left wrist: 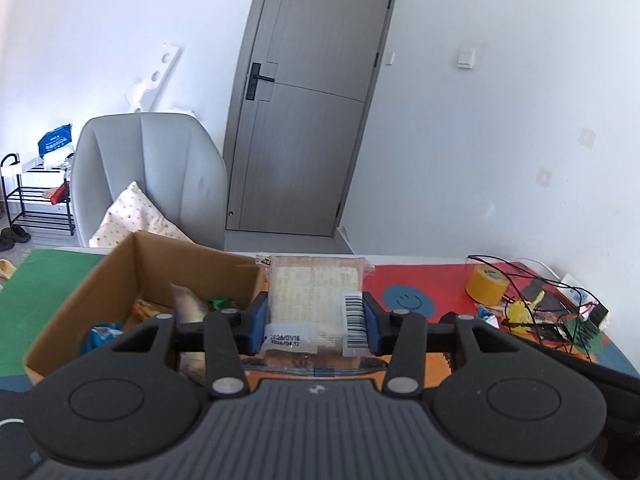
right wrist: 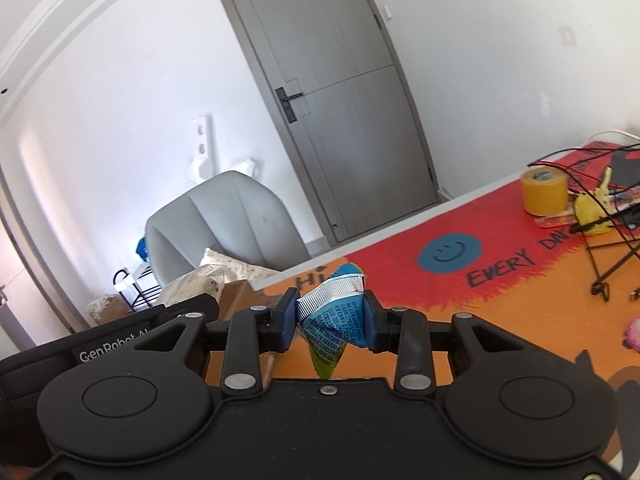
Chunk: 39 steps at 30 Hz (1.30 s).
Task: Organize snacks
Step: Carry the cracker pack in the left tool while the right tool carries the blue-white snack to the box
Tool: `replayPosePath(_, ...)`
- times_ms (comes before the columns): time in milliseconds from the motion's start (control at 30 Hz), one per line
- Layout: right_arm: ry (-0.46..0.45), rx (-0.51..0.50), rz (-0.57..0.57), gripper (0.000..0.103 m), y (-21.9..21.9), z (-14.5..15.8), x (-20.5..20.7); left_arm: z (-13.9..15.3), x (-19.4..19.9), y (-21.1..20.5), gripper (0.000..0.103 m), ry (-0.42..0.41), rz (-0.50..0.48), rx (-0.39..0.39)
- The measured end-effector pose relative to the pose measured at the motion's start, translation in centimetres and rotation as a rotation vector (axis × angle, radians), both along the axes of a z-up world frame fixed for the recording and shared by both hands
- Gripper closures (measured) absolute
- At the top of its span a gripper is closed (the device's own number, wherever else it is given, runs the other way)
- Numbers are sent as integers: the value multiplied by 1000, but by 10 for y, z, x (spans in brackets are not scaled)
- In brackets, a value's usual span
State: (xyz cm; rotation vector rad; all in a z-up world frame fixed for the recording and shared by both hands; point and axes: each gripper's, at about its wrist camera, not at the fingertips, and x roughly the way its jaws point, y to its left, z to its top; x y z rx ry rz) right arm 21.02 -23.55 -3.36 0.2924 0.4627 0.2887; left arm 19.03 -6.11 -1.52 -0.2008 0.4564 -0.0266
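Observation:
My left gripper [left wrist: 314, 320] is shut on a clear-wrapped cracker packet [left wrist: 312, 300] with a barcode label, held above the table just right of an open cardboard box [left wrist: 120, 276]. Several snack packs lie inside that box, among them a blue one [left wrist: 100, 336] and a green one [left wrist: 222, 303]. My right gripper [right wrist: 330, 316] is shut on a small blue and green foil snack packet [right wrist: 332, 324], crumpled between the blue pads and lifted off the orange mat. The left gripper [right wrist: 176, 312] with its cracker packet [right wrist: 196, 284] shows at the left of the right wrist view, in front of the box [right wrist: 236, 292].
The table [right wrist: 400, 220] carries a bright mat with a blue smiley [right wrist: 448, 250]. A yellow tape roll [left wrist: 486, 284] and a tangle of black wires [left wrist: 540, 304] lie at the far right. A pink item [right wrist: 633, 330] sits at the right edge. A grey armchair [left wrist: 152, 176] and door [left wrist: 304, 120] stand beyond.

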Motion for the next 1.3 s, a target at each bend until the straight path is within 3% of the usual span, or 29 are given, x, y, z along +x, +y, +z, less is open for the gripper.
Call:
replayPosePath(867, -43, -16, 164, 69, 86, 17, -1, 4, -17, 94, 57, -6, 150, -37)
replayPosePath(1300, -21, -48, 204, 69, 127, 11, 6, -15, -7, 128, 57, 54, 180, -77)
